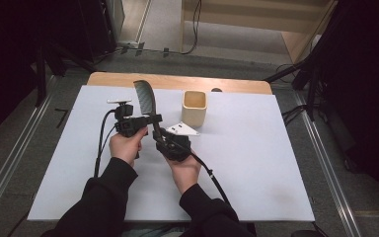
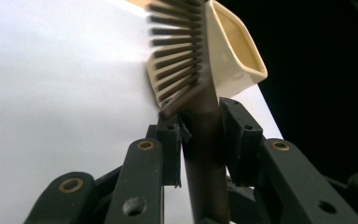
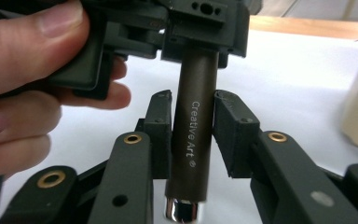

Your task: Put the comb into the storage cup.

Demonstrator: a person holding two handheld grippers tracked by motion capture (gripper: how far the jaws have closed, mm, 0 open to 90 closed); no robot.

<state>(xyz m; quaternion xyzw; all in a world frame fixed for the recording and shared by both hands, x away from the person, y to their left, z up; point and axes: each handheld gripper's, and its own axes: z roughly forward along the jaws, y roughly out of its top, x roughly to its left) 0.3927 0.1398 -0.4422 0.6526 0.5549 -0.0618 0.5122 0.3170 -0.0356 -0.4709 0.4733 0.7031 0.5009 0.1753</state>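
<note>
On the white-covered table (image 1: 256,163), the left gripper (image 2: 198,128) clamps the comb's (image 1: 145,98) handle, its long axis rising away toward the cream cup (image 1: 194,108); lower down, the right gripper (image 3: 193,116) straddles the handle loosely, barely released.

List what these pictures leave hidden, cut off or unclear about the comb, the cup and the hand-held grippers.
- Comb: its upper end is cut off by the top edge in the left gripper view, and its teeth are blurred there.
- Cup: its inside bottom cannot be made out in the high view; the right edge cuts it off in the right gripper view.
- Right hand-held gripper: whether its pads press the handle is unclear.
</note>
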